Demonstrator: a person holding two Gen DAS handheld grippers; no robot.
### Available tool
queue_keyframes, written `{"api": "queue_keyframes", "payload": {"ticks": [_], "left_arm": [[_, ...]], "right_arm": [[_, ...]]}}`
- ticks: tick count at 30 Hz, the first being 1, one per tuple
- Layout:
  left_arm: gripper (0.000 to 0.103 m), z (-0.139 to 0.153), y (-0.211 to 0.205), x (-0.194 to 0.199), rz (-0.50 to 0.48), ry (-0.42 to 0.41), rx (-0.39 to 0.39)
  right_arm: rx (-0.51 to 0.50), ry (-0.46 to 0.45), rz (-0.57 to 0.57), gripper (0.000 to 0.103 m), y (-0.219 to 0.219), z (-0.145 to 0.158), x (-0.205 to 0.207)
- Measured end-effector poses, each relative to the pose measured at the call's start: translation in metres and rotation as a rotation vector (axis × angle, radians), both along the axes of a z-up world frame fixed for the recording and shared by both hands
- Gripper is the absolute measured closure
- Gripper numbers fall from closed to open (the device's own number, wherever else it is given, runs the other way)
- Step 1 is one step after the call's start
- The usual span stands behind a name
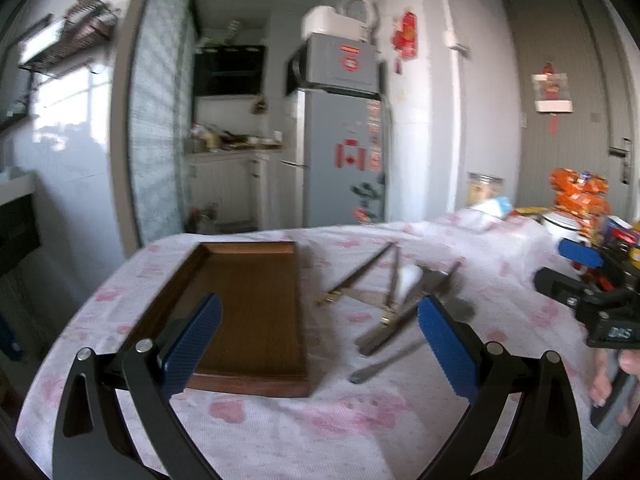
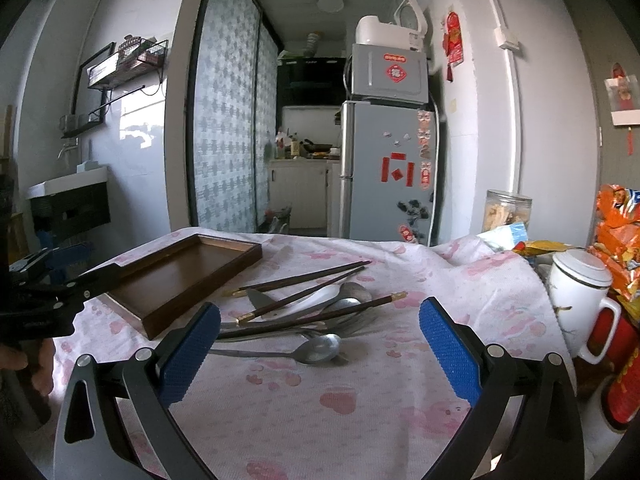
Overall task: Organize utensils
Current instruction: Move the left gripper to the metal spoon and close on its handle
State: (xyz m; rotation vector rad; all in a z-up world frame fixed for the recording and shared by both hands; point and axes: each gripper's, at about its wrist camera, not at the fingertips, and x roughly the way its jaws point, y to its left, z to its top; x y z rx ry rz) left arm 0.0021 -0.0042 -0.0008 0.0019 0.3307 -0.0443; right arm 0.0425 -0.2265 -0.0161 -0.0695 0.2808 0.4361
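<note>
A brown wooden tray (image 1: 256, 300) (image 2: 180, 276) lies empty on the pink floral tablecloth. To its right is a loose pile of utensils: dark chopsticks (image 2: 304, 276) (image 1: 356, 276), a white ceramic spoon (image 2: 316, 298) (image 1: 408, 280), metal spoons (image 2: 316, 350) and a knife (image 1: 392, 332). My left gripper (image 1: 320, 344) is open and empty, above the tray's near right corner. My right gripper (image 2: 320, 344) is open and empty, just in front of the pile. Each gripper shows at the edge of the other's view, the right one (image 1: 580, 276) and the left one (image 2: 60, 276).
A white lidded mug (image 2: 580, 300), orange snack packets (image 2: 616, 224) (image 1: 580, 196), a red can (image 2: 624, 392) and a clear jar (image 2: 506, 212) crowd the table's right side. A fridge (image 2: 384, 168) and kitchen doorway stand behind the table. A sink (image 2: 68, 192) is at far left.
</note>
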Motion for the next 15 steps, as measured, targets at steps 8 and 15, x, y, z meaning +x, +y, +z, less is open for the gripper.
{"api": "queue_keyframes", "payload": {"ticks": [8,15], "left_arm": [[0.003,-0.006,-0.011,0.011,-0.065,0.073,0.031],[0.020,-0.016,-0.023,0.039,-0.181,0.233,0.060]], "right_arm": [[-0.014,0.210,0.048,0.005,0.002,-0.009,0.030],[0.082,0.480,0.105,0.041,-0.004,-0.015,0.074]]}}
